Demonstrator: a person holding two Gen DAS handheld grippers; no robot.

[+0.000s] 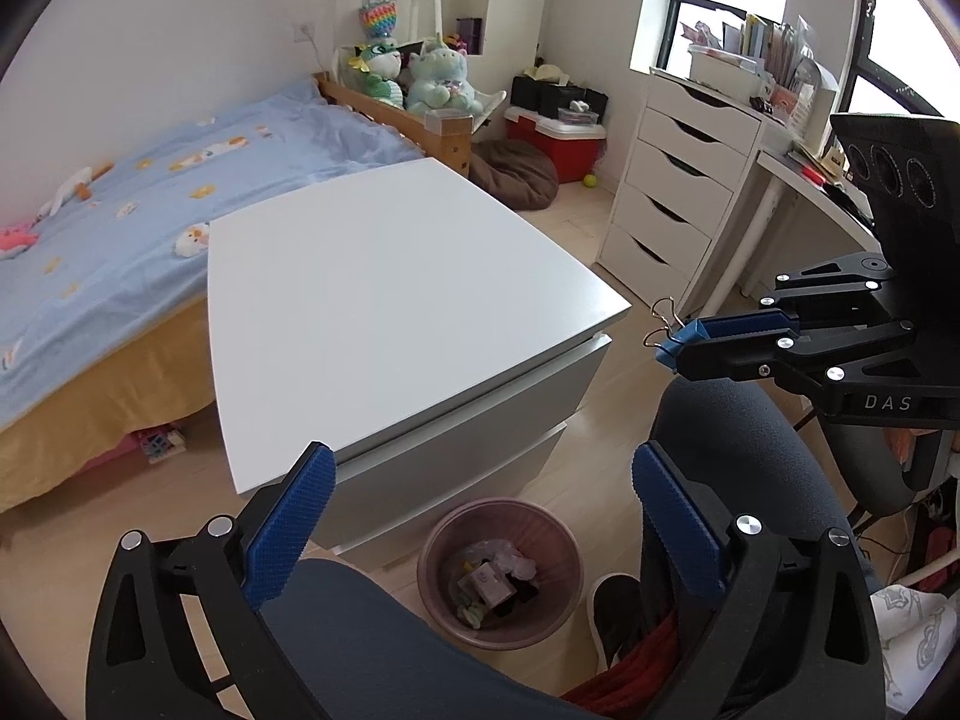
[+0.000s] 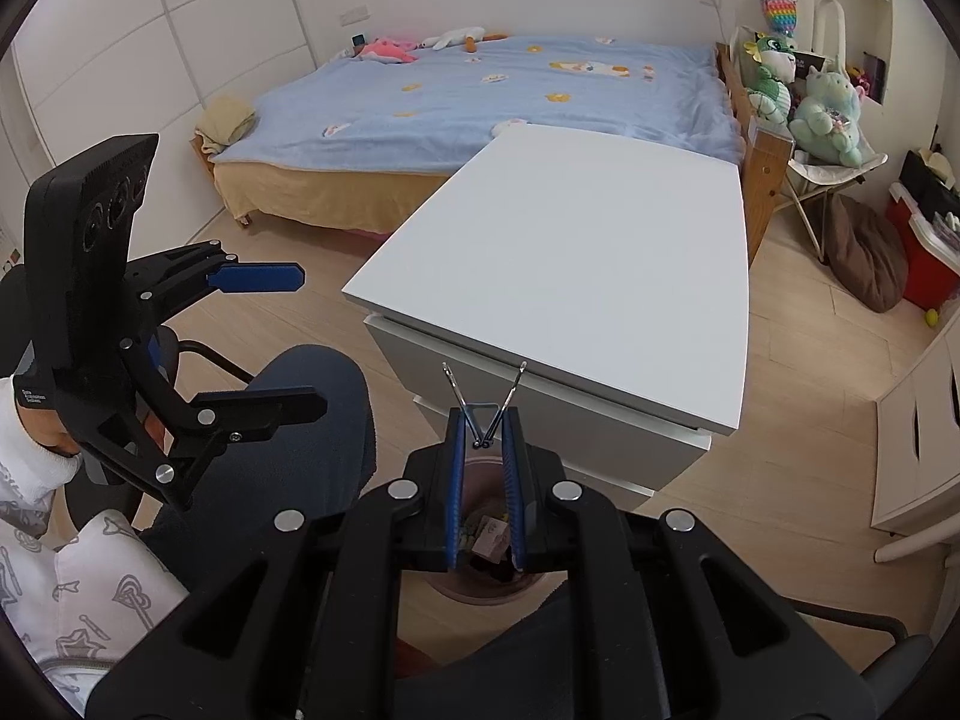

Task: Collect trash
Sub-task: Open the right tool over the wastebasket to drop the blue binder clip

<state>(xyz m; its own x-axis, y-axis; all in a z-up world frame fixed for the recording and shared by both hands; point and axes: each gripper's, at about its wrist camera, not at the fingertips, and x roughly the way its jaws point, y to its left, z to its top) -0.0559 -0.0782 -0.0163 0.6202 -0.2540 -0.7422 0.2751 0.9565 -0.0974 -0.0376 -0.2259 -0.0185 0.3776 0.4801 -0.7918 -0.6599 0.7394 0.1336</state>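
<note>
A mauve trash bin [image 1: 543, 534] stands on the floor in front of a white drawer cabinet [image 1: 390, 276]. Inside the bin lie crumpled paper and a small mauve box [image 1: 489, 585]. Above the bin hangs my left gripper [image 1: 480, 462], open wide with nothing between its blue pads. My right gripper [image 1: 678, 348], to the right and higher, is shut on a blue binder clip [image 1: 665, 351]. In the right wrist view the right gripper [image 2: 485, 417] pinches the binder clip [image 2: 507, 399], its wire handles sticking out over the trash bin [image 2: 480, 591]. The left gripper [image 2: 315, 341] stands open at the left.
The person's legs in dark trousers [image 1: 360, 630] and a shoe [image 1: 612, 606] flank the bin. A bed [image 1: 150, 192] lies behind the cabinet. A white chest of drawers [image 1: 678, 180], a red cooler [image 1: 558, 144] and a brown beanbag [image 1: 516, 171] stand at the right.
</note>
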